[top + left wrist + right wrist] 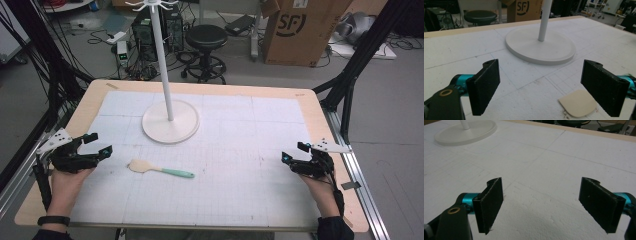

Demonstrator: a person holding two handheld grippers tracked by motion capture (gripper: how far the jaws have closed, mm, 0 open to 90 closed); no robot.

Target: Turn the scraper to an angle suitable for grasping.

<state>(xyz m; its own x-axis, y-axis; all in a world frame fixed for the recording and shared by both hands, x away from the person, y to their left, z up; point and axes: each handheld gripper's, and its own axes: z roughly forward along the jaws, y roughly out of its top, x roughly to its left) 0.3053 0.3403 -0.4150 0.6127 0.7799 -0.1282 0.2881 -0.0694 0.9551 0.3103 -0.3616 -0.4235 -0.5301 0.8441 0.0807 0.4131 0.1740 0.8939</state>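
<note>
1. The cream-bladed silicone spatula with a mint-green handle [159,169] lies flat on the white gridded foam mat [240,150] in the high view, just to the right of the left gripper [98,144] and well apart from the right gripper [292,152]. Its blade end points toward the left gripper, so that side looks the likelier one to pick it up. Both grippers rest low at the mat's edges, jaws apart and holding nothing. Beyond the spatula stands the white round-based hanging stand with a tall pole [170,121], probably where the utensil is meant to hang.

2. In the left gripper view, the jaws stand wide apart with bare mat between them; the blade [577,103] lies beside the right-hand jaw, untouched.

3. In the right gripper view, the jaws are spread wide over bare foam, the stand's base [465,132] far ahead to their left.
</note>
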